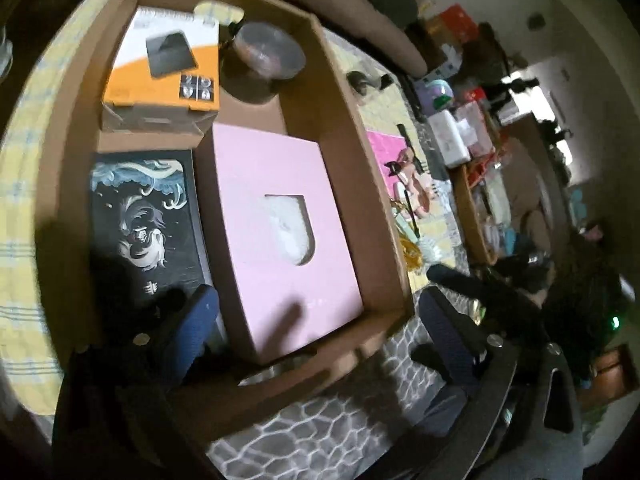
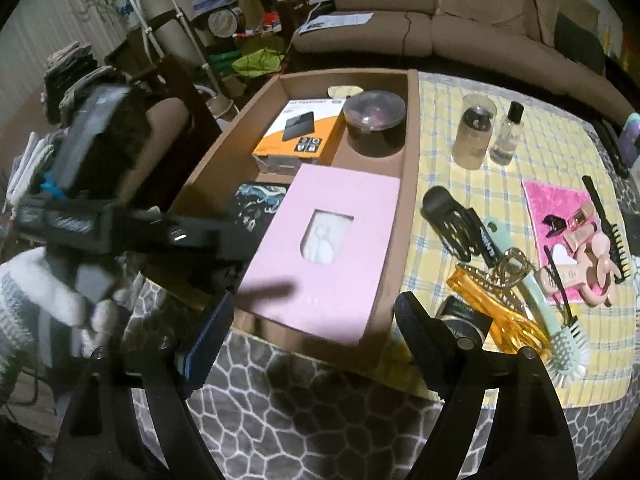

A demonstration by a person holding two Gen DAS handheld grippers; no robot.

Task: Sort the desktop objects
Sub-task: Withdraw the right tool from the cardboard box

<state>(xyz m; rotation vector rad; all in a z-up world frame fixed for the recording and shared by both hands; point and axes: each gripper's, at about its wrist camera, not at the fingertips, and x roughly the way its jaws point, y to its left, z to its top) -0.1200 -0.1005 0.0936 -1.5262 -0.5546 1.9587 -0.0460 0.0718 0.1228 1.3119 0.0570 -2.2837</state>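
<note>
An open cardboard box [image 1: 352, 148] [image 2: 412, 152] stands on the table. A pink box with a window [image 1: 276, 232] [image 2: 328, 240] lies flat inside it. Beside that are a dark illustrated book [image 1: 148, 224] [image 2: 260, 196], an orange and white carton [image 1: 168, 68] [image 2: 296, 136] and a clear-lidded disc tub [image 1: 268, 52] [image 2: 374, 120]. My left gripper [image 1: 320, 324] is open above the box's near end, its blue pads on either side of the pink box and apart from it. My right gripper [image 2: 316, 328] is open over the near wall with nothing between its fingers.
Right of the box, on the yellow checked cloth [image 2: 440, 92], lie a black hair clip [image 2: 452, 220], an orange clip [image 2: 496, 312], a mint hairbrush [image 2: 568, 344], a pink notebook [image 2: 560, 208], a black comb [image 2: 608, 228] and two bottles [image 2: 476, 136]. A sofa [image 2: 440, 32] is behind.
</note>
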